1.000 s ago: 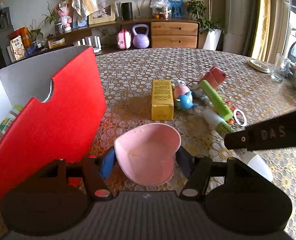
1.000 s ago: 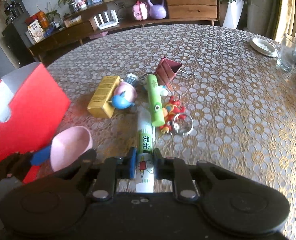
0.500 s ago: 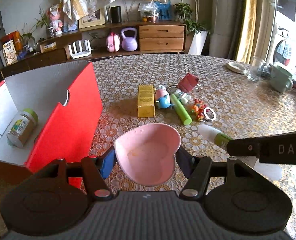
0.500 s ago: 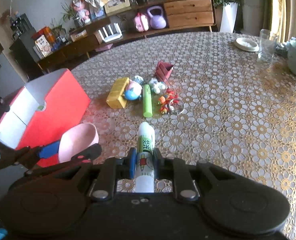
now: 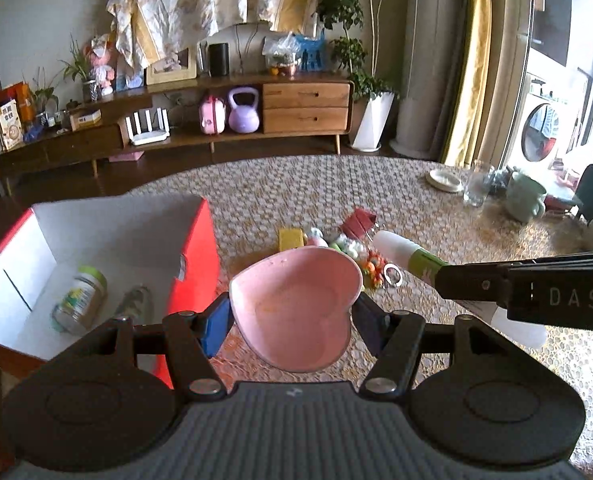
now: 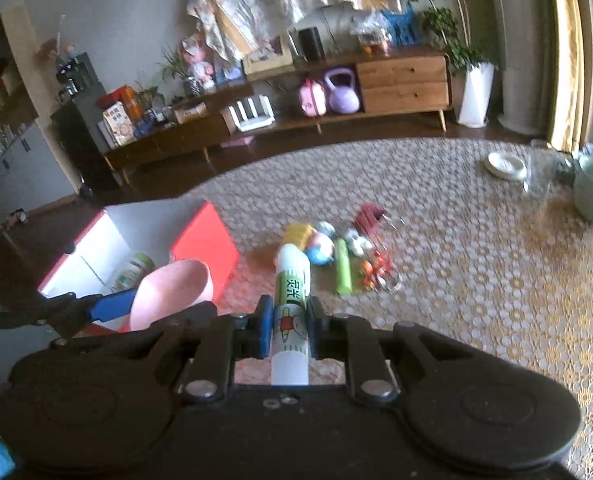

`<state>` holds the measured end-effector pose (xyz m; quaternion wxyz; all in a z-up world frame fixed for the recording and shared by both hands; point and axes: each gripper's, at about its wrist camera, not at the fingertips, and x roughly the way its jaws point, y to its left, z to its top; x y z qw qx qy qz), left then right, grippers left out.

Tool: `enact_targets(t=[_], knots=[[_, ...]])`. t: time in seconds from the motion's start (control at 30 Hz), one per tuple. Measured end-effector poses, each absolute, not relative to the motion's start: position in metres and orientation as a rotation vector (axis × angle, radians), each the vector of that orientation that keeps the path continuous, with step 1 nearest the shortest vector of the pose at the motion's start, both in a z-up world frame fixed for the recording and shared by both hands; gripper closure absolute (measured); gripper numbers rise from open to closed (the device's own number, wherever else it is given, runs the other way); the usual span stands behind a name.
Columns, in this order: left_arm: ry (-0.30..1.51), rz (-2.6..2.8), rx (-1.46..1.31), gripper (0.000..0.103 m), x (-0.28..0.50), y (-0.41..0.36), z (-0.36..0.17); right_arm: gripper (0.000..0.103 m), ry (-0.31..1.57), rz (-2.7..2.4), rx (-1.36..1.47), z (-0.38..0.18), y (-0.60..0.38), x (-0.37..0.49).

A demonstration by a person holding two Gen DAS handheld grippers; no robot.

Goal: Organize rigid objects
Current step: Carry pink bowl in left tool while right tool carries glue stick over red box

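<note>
Our left gripper [image 5: 292,314] clamps the pink heart dish [image 5: 296,308] in the air beside the red box [image 5: 194,248], where a jar [image 5: 81,299] lies. Our right gripper [image 6: 289,330] pinches the glue stick [image 6: 292,312] above the table [image 6: 476,280], with the toy pile [image 6: 336,248] ahead.

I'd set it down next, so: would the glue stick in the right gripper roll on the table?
Probably: the glue stick is a smooth round tube, so laid sideways it would likely roll. It looks stiff and light in the right gripper.
</note>
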<state>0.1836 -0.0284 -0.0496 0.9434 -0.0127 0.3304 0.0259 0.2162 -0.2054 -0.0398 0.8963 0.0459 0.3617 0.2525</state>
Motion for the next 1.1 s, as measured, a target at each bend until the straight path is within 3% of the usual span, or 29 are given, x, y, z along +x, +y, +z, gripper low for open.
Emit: enact_targets(t=[0.6, 1.1], knots=[[0.671, 0.106, -0.105, 0.039, 0.178, 0.077, -0.017, 0.086, 0.698, 0.637, 0.004, -0.012, -0.11, 0.215], [0.772, 0.218, -0.056, 0.039, 0.209, 0.181, -0.049, 0.086, 0.747, 0.699, -0.064, -0.038, -0.016, 0.242]])
